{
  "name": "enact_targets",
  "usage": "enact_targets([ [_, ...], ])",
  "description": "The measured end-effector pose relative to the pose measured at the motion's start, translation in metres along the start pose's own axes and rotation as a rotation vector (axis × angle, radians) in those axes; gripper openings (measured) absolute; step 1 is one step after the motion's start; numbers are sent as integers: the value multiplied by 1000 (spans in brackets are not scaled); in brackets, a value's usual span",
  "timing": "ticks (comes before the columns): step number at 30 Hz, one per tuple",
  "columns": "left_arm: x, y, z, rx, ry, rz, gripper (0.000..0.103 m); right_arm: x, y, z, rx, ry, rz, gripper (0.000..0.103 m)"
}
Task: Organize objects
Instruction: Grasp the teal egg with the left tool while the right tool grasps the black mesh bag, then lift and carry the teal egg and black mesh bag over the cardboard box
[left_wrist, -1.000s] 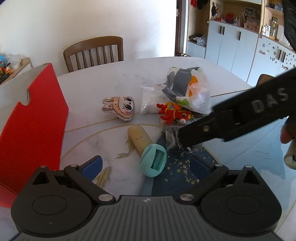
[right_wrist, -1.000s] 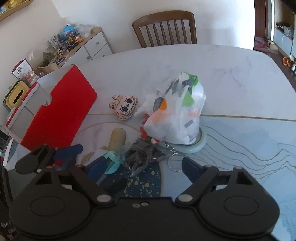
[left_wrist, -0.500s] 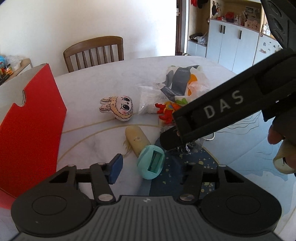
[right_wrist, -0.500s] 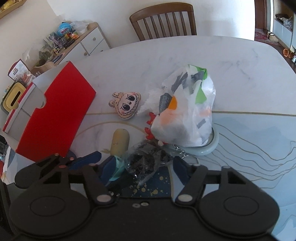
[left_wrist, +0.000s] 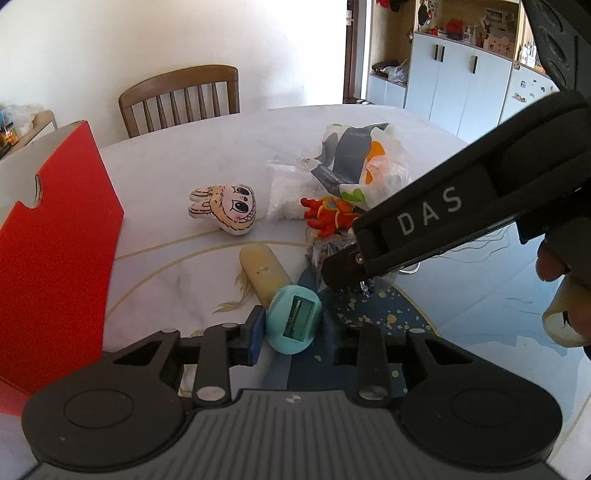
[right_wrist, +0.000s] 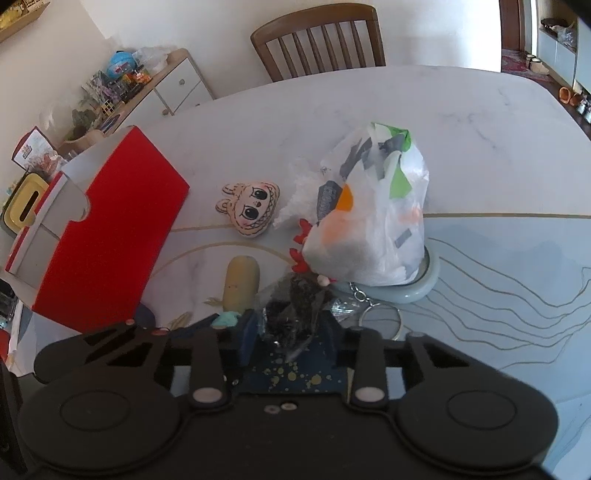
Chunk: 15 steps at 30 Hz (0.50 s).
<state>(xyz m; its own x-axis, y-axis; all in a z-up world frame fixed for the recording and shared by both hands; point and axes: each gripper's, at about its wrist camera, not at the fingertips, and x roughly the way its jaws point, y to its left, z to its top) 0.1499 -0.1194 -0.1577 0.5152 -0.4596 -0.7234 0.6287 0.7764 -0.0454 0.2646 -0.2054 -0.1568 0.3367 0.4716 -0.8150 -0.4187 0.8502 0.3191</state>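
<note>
My left gripper (left_wrist: 293, 334) is shut on the teal end of a beige and teal toy (left_wrist: 291, 321) that lies on the table; it also shows in the right wrist view (right_wrist: 242, 282). My right gripper (right_wrist: 290, 334) is shut on a clear bag of dark bits (right_wrist: 295, 310), also in the left wrist view (left_wrist: 332, 247). A flat cartoon rabbit-face plush (left_wrist: 227, 210) lies farther back. A red and orange toy (left_wrist: 328, 218) lies beside a white printed plastic bag (right_wrist: 369, 229).
An open red and grey box (left_wrist: 55, 236) stands at the left. A pale round dish (right_wrist: 424, 284) sits under the white bag, with a key ring (right_wrist: 380, 317) beside it. A wooden chair (left_wrist: 181, 98) stands behind the marble table (right_wrist: 480, 122).
Both grippers have closed: the left onto the teal end of the toy, the right onto the clear bag of dark bits. The right gripper has moved in over the left one's view.
</note>
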Motion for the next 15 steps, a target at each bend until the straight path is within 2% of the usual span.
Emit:
enact_targets([
  [5,-5,0,0,-8,-9,-13,31,-5,3,-3,-10,-8,-11,26],
  [15,-26,7,0,-35,-21,-27,31,-37,14,-12,-44,-31,27,24],
])
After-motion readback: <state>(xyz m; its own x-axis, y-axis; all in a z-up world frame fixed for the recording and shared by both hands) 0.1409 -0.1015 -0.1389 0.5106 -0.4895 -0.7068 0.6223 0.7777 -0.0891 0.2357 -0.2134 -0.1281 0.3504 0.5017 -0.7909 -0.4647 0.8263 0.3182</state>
